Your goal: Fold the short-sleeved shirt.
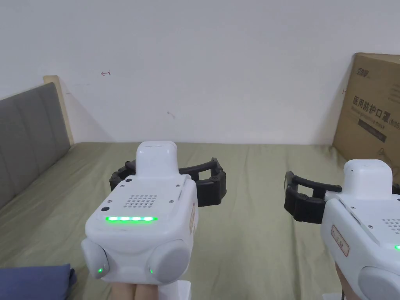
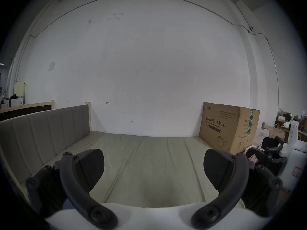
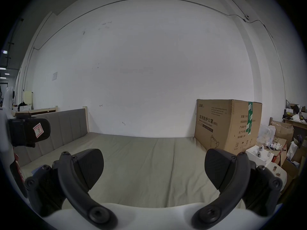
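Observation:
A dark blue cloth [image 1: 35, 280] lies on the olive bed sheet [image 1: 250, 234] at the near left corner of the head view, cut off by the frame edge. My left gripper [image 1: 168, 174] hovers above the sheet, to the right of the cloth and apart from it. Its jaws stand wide open with nothing between them [image 2: 153, 167]. A sliver of blue cloth [image 2: 68, 206] peeks out under its left jaw. My right gripper [image 1: 347, 191] hangs level with it further right, also wide open and empty [image 3: 153, 167].
A large cardboard box [image 1: 371, 113] stands on the bed's far right against the white wall. A grey padded headboard [image 1: 27, 133] runs along the left side. Boxes and clutter [image 3: 282, 134] sit on the floor beyond the bed's right edge.

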A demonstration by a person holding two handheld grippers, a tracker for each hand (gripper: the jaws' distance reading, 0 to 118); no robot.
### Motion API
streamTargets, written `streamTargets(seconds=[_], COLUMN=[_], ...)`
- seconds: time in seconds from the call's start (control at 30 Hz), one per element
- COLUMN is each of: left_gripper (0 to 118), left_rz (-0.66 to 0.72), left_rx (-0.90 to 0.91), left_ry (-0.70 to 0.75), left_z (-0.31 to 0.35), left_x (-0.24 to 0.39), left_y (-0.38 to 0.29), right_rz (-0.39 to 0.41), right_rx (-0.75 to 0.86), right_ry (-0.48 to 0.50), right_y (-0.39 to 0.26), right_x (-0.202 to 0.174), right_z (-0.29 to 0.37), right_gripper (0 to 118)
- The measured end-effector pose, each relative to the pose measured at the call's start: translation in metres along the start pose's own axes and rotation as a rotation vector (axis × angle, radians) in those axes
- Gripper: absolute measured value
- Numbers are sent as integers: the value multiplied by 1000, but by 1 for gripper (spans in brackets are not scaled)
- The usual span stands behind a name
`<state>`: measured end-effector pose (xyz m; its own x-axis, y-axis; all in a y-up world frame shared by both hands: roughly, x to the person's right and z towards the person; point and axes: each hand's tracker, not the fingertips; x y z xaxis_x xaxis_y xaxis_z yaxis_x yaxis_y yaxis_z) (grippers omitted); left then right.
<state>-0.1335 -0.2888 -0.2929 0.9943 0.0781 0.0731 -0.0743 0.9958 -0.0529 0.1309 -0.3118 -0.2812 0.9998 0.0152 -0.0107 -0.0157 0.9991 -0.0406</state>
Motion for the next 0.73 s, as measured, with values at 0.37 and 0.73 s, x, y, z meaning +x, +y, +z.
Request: streamTargets(seconds=[0.37,0.73], left_gripper=[118,118], left_rz=[10,4], left_rx=[8,13], left_ry=[3,2], left_z=[1,1], left_x=[5,8], left_y=[3,2], right_rz=[2,1], right_rx=[-15,-18], right_ry=[15,14], right_y=[-1,0], right_x=[-2,0], right_z=[-3,-3], right_gripper=[118,118])
